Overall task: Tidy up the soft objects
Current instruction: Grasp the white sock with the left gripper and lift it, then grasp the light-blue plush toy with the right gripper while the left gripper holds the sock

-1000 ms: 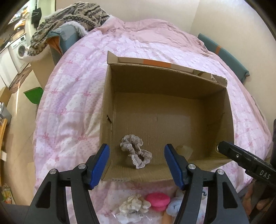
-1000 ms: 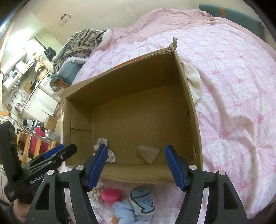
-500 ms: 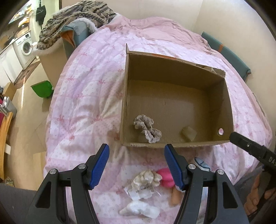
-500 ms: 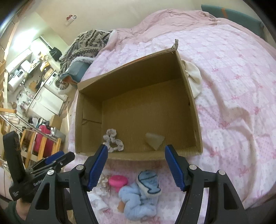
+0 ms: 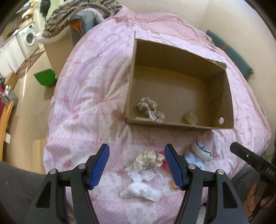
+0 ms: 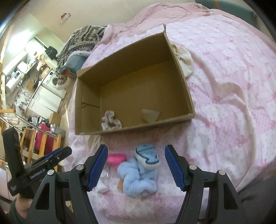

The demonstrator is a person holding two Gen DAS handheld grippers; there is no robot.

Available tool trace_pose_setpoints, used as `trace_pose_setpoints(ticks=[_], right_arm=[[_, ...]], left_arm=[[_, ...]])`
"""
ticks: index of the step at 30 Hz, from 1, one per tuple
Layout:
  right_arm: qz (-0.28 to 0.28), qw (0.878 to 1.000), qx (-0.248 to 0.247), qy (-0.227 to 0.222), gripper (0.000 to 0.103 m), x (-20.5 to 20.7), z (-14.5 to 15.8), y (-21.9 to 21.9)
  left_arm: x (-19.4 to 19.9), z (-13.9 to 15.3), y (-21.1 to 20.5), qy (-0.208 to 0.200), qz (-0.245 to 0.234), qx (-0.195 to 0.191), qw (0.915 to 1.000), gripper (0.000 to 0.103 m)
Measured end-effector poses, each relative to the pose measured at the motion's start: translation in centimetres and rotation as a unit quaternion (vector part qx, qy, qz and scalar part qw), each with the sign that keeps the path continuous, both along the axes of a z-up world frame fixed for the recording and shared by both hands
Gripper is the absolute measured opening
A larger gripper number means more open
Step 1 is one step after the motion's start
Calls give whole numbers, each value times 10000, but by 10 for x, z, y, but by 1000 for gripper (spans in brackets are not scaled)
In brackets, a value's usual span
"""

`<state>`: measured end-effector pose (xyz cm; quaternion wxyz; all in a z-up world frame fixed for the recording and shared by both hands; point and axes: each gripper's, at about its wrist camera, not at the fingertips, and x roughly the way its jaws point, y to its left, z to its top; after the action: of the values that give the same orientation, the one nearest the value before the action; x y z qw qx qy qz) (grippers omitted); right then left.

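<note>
An open cardboard box (image 5: 132,72) (image 6: 181,72) lies on the pink quilt, holding a grey lace scrunchie (image 5: 151,109) (image 6: 110,120) and a pale translucent piece (image 5: 189,118) (image 6: 150,115). In front of the box lie a cream scrunchie (image 5: 148,157) in a crinkled wrapper, a white cloth (image 5: 139,190), a pink round item (image 6: 116,158) and a light blue plush toy (image 6: 139,175) (image 5: 200,153). My left gripper (image 5: 137,166) hangs open above the cream scrunchie, holding nothing. My right gripper (image 6: 136,166) is open above the blue plush, with nothing in it.
A cream cloth (image 6: 183,60) lies against the box's right wall. A patterned blanket (image 5: 82,12) is heaped at the bed's far end. Left of the bed are bare floor, a green bin (image 5: 45,78) and a washing machine (image 5: 28,37). The other gripper's body (image 5: 253,163) shows at the right.
Both grippers have drawn back from over the box towards the bed's near edge. The small soft things in front of the box have come fully into view. The jaws kept their width.
</note>
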<state>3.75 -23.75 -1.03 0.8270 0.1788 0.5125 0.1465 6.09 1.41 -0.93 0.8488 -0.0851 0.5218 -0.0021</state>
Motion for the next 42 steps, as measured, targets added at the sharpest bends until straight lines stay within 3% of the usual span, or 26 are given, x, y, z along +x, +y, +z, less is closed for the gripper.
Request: trace_pose_setpoints(ticks=[4, 7, 13, 20, 23, 25, 27, 33, 39, 42], right_arm=[[65, 9999, -77, 118, 72, 0, -8, 7], [74, 9997, -121, 195, 72, 4, -14, 11], [-11, 9991, -96, 417, 72, 8, -26, 9], [-41, 9986, -34, 528, 72, 13, -32, 9], [-36, 9986, -54, 521, 72, 13, -32, 9], [-48, 9985, -50, 534, 72, 14, -33, 9], [-50, 9984, -57, 555, 72, 14, -34, 10], [-59, 9982, 16, 589, 72, 14, -36, 6], [-60, 9946, 481, 920, 72, 9, -44, -1], [87, 9901, 638, 1251, 72, 5, -54, 4]], left_arm=[[-2, -12, 3, 234, 115, -32, 9997, 63], [0, -28, 4, 678, 79, -236, 9974, 63], [-9, -75, -5, 1851, -84, -564, 9811, 63], [-9, -92, -8, 2083, -4, -568, 9764, 63], [-9, -102, -7, 2209, 34, -568, 9736, 50], [-9, -104, -8, 2219, -11, -478, 9739, 28], [-9, -104, -10, 2233, -33, -499, 9735, 24], [-15, -77, -12, 1958, -200, -545, 9789, 20], [-20, -27, -8, 1089, -266, -542, 9922, 20], [-18, -13, -6, 712, -168, -181, 9972, 20]])
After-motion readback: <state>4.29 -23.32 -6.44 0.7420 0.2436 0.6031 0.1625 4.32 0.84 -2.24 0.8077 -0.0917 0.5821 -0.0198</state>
